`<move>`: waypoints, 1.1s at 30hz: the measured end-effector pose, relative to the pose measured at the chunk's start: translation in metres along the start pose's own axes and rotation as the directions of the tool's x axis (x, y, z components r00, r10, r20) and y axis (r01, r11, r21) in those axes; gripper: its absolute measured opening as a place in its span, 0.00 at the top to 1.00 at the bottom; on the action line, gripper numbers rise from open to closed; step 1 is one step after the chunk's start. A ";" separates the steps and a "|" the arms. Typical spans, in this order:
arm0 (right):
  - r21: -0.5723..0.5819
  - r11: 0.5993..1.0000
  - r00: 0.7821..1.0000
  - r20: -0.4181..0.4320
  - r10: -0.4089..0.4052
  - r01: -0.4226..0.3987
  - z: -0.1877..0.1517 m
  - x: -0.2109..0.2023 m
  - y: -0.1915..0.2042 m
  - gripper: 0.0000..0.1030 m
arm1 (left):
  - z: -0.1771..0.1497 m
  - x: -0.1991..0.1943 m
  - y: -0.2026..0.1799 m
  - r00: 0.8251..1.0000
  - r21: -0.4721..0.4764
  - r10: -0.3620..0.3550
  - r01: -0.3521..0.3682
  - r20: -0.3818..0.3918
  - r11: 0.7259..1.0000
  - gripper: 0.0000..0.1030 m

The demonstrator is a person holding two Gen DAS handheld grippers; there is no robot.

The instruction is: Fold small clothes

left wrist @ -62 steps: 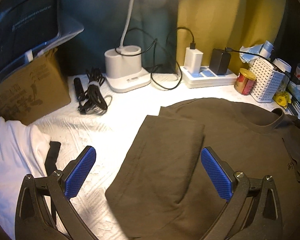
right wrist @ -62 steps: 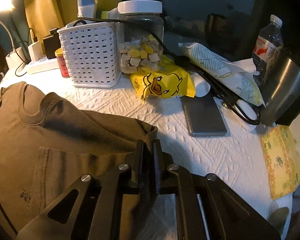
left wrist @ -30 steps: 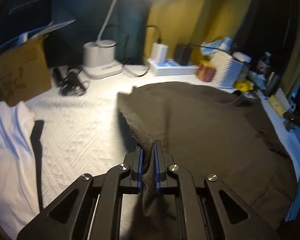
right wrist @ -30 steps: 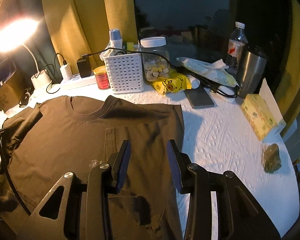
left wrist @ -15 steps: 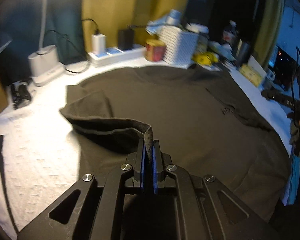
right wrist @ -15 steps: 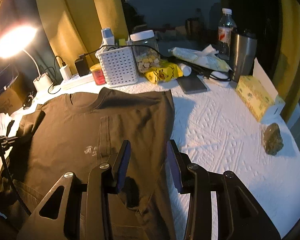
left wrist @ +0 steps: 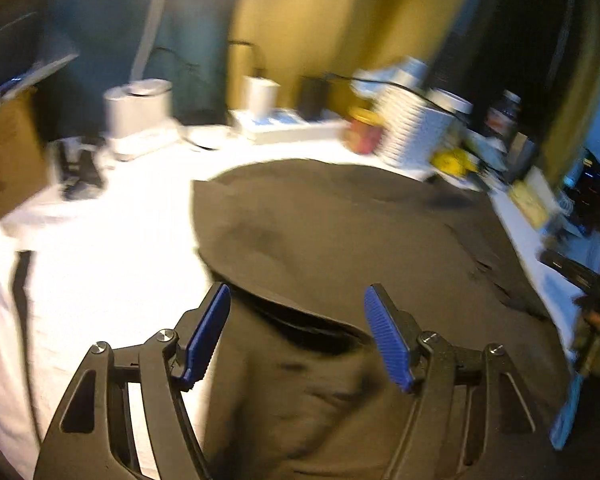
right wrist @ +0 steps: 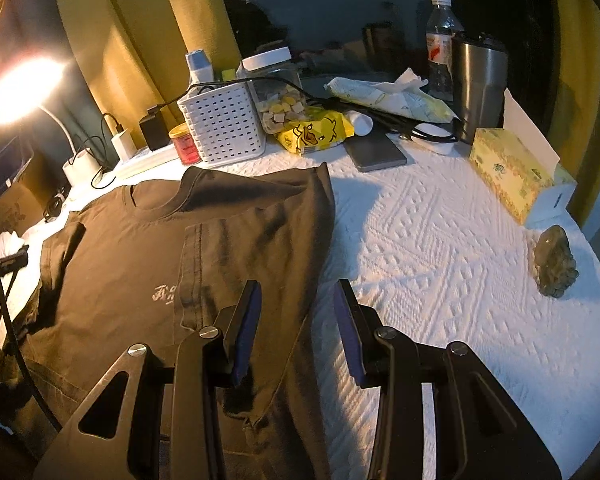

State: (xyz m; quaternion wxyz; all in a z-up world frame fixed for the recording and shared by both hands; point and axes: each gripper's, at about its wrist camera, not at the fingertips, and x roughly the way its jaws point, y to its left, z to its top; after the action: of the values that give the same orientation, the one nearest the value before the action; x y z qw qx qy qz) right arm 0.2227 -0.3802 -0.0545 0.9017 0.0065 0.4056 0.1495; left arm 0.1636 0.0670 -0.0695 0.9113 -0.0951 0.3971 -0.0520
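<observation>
The left gripper (left wrist: pixel 298 334) has let the folded sleeve go, jaws opening, pads clear of the dark T-shirt (left wrist: pixel 340 232) below. Right gripper (right wrist: pixel 296 322) hangs half-open over its edge on the white table (right wrist: pixel 440 248).

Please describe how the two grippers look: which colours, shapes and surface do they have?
Both the left gripper and the right gripper are built alike: black angular linkage arms with triangular cut-outs and silver round screws. Each of the two jaws carries a flat blue pad with fine ribs. No cables or markings are visible on them.
</observation>
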 end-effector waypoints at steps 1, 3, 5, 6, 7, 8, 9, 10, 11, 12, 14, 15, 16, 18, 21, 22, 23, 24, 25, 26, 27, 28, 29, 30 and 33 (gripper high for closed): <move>0.001 1.000 1.000 0.000 0.002 -0.002 0.001 0.001 0.000 0.61 | 0.003 0.002 0.006 1.000 -0.013 0.016 -0.016 0.002 1.000 0.32; 0.000 1.000 1.000 -0.001 0.004 -0.004 0.002 0.004 0.000 0.61 | 0.009 0.009 0.018 0.999 -0.031 0.039 -0.039 0.004 0.999 0.33; -0.001 1.000 1.000 -0.003 0.007 -0.007 0.003 0.006 0.001 0.61 | 0.012 0.019 0.025 0.999 -0.023 0.049 -0.049 -0.005 0.999 0.33; -0.003 1.000 1.000 -0.003 0.009 -0.009 0.004 0.007 0.002 0.61 | 0.013 0.022 0.026 0.999 -0.015 0.047 -0.047 -0.006 0.999 0.33; -0.004 1.000 1.000 -0.004 0.011 -0.011 0.004 0.008 0.003 0.61 | 0.015 0.028 0.025 0.999 -0.003 0.041 -0.041 -0.008 0.999 0.37; -0.005 1.000 1.000 -0.007 0.011 -0.011 0.005 0.009 0.003 0.61 | 0.017 0.035 0.025 0.999 0.011 0.037 -0.037 -0.017 0.999 0.47; -0.005 1.000 1.000 -0.010 0.011 -0.011 0.005 0.011 0.004 0.61 | 0.017 0.040 0.024 0.999 0.017 0.036 -0.036 -0.031 0.999 0.52; -0.004 1.000 1.000 -0.012 0.010 -0.010 0.005 0.012 0.004 0.61 | 0.018 0.048 0.024 0.998 0.017 0.032 -0.032 -0.050 0.999 0.62; -0.002 1.000 1.000 -0.015 0.009 -0.009 0.006 0.013 0.004 0.61 | 0.017 0.051 0.025 0.998 0.016 0.025 -0.024 -0.060 1.000 0.74; -0.001 1.000 1.000 -0.016 0.010 -0.010 0.006 0.015 0.004 0.61 | 0.017 0.054 0.024 0.997 0.017 0.017 -0.016 -0.069 1.000 0.80; 0.000 1.000 1.000 -0.020 0.010 -0.010 0.007 0.017 0.003 0.61 | 0.018 0.058 0.019 0.997 0.031 0.010 -0.008 -0.072 0.999 0.91; 0.000 1.000 1.000 -0.023 0.009 -0.009 0.007 0.018 0.003 0.61 | 0.019 0.058 0.017 0.998 0.038 0.004 -0.002 -0.069 0.999 0.91; -0.001 1.000 1.000 -0.026 0.008 -0.008 0.008 0.019 0.003 0.61 | 0.021 0.057 0.013 0.998 0.046 -0.006 0.009 -0.062 0.999 0.92; -0.001 1.000 1.000 -0.029 0.007 -0.007 0.008 0.020 0.002 0.61 | 0.024 0.053 0.002 0.998 0.068 -0.038 0.041 -0.049 0.997 0.94; 0.001 1.000 0.999 -0.032 0.006 -0.006 0.008 0.021 0.002 0.61 | 0.028 0.055 -0.014 0.994 0.090 -0.100 0.105 -0.050 0.990 0.94; 0.001 1.000 0.999 -0.032 0.007 -0.007 0.008 0.021 0.002 0.61 | 0.030 0.057 -0.018 0.991 0.095 -0.119 0.125 -0.060 0.988 0.94; 0.001 1.000 0.999 -0.031 0.007 -0.007 0.008 0.021 0.002 0.61 | 0.031 0.062 -0.025 0.986 0.103 -0.144 0.153 -0.086 0.983 0.94; 0.001 1.000 0.999 -0.031 0.007 -0.007 0.008 0.021 0.002 0.61 | 0.031 0.065 -0.032 0.982 0.109 -0.158 0.169 -0.105 0.980 0.92; 0.000 1.000 1.000 -0.030 0.008 -0.008 0.007 0.021 0.003 0.61 | 0.030 0.069 -0.042 0.975 0.122 -0.174 0.190 -0.135 0.974 0.92; 0.000 1.000 1.000 -0.030 0.007 -0.007 0.007 0.021 0.003 0.61 | 0.029 0.071 -0.048 0.973 0.132 -0.177 0.197 -0.148 0.971 0.85; 0.001 1.000 1.000 -0.030 0.008 -0.008 0.007 0.021 0.003 0.61 | 0.027 0.071 -0.053 0.972 0.141 -0.178 0.200 -0.156 0.970 0.76; 0.001 1.000 1.000 -0.029 0.007 -0.007 0.007 0.021 0.003 0.61 | 0.024 0.068 -0.058 0.968 0.142 -0.191 0.215 -0.164 0.966 0.51; 0.001 1.000 1.000 -0.028 0.007 -0.007 0.007 0.020 0.003 0.61 | 0.022 0.065 -0.061 0.964 0.139 -0.207 0.231 -0.170 0.963 0.34; 0.001 1.000 1.000 -0.027 0.007 -0.007 0.006 0.019 0.003 0.61 | 0.020 0.061 -0.062 0.961 0.136 -0.219 0.243 -0.170 0.960 0.32; 0.001 1.000 1.000 -0.026 0.006 -0.006 0.004 0.017 0.004 0.61 | 0.012 0.047 -0.063 0.962 0.155 -0.208 0.236 -0.176 0.959 0.32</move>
State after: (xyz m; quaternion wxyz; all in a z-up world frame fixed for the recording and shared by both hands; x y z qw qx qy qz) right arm 0.2353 -0.3717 -0.0635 0.8960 0.0062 0.4173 0.1519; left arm 0.2031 -0.0005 -0.0812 0.8703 -0.0547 0.4485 -0.1961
